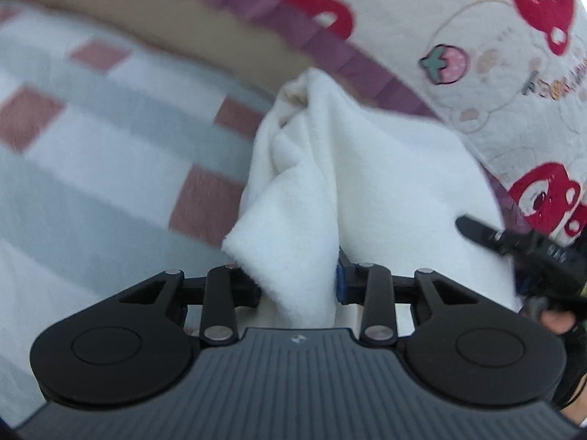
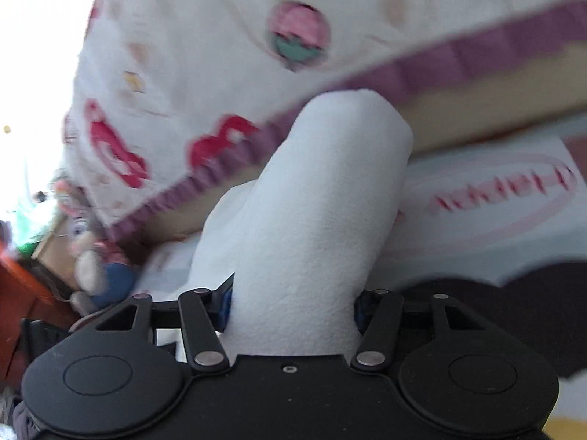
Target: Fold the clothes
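Both the left gripper (image 1: 299,286) and right gripper (image 2: 293,311) have fingers clenched on bunched white fleece garment (image 1: 312,183), lifting it mid-frame off the checked bedsheet (image 1: 91,154) for folding.

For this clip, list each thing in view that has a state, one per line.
left gripper: shut on white fleece garment
right gripper: shut on white fleece garment
white fleece garment: bunched, lifted, held at two places
printed quilt: lying rumpled behind
plush toy: lying at left, blurred
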Action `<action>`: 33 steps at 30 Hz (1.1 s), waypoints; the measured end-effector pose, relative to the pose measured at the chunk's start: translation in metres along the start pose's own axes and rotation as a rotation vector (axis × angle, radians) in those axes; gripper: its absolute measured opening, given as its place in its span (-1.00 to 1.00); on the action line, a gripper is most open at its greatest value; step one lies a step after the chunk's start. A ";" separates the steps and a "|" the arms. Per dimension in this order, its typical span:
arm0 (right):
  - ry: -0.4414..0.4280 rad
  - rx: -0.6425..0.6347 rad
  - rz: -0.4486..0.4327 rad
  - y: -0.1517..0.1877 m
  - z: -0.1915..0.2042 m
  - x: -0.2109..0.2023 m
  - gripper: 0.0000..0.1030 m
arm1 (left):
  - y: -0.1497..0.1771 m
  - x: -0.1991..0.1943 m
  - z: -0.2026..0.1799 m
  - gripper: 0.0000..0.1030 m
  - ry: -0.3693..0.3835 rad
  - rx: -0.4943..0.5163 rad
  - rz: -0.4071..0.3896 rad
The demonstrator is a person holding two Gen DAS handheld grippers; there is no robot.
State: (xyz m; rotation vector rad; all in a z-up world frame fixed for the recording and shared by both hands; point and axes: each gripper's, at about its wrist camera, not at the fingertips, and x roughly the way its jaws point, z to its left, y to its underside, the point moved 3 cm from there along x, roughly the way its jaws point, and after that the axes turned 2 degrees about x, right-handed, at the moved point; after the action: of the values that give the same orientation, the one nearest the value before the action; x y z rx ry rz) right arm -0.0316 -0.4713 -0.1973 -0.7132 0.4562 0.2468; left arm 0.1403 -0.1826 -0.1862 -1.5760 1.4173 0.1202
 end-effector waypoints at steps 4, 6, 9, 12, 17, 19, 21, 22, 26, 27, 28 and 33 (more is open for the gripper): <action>0.011 0.180 0.014 0.007 -0.027 0.001 0.42 | 0.000 0.002 0.017 -0.24 0.049 -0.133 0.013; -0.005 0.258 0.016 0.011 -0.039 -0.005 0.44 | -0.001 -0.001 0.019 -0.24 0.073 -0.155 0.011; -0.051 0.345 0.028 0.021 -0.053 -0.018 0.48 | 0.002 0.000 0.018 -0.18 0.076 -0.146 0.024; -0.066 0.345 0.038 0.026 -0.053 -0.019 0.52 | 0.005 0.006 0.017 -0.11 0.075 -0.144 0.036; -0.064 0.308 0.030 0.023 -0.047 -0.011 0.66 | 0.007 0.007 0.023 -0.17 0.091 -0.183 0.034; -0.068 0.295 0.021 0.022 -0.044 -0.008 0.69 | 0.005 0.004 0.017 -0.34 0.076 -0.127 0.027; -0.071 0.283 0.012 0.021 -0.041 -0.005 0.70 | 0.003 -0.002 0.007 -0.41 0.058 -0.046 0.007; -0.073 0.276 0.008 0.020 -0.039 -0.004 0.71 | 0.002 -0.007 0.001 -0.42 0.068 -0.024 -0.021; -0.079 0.250 -0.010 0.018 -0.033 0.002 0.37 | -0.004 -0.018 -0.008 -0.41 0.124 0.010 -0.054; -0.060 0.227 -0.002 0.018 -0.031 0.002 0.33 | -0.002 -0.015 -0.007 -0.40 0.111 0.003 -0.036; -0.042 0.204 0.007 0.018 -0.030 0.002 0.33 | 0.000 -0.011 -0.005 -0.39 0.098 -0.005 -0.019; 0.009 0.166 0.044 0.016 -0.030 0.005 0.51 | 0.006 0.004 0.008 -0.13 0.057 -0.075 0.055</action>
State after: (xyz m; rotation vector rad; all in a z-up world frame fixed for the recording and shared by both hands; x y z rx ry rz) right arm -0.0424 -0.4796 -0.2291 -0.5425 0.4956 0.2442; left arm 0.1409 -0.1791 -0.1959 -1.6126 1.5166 0.1642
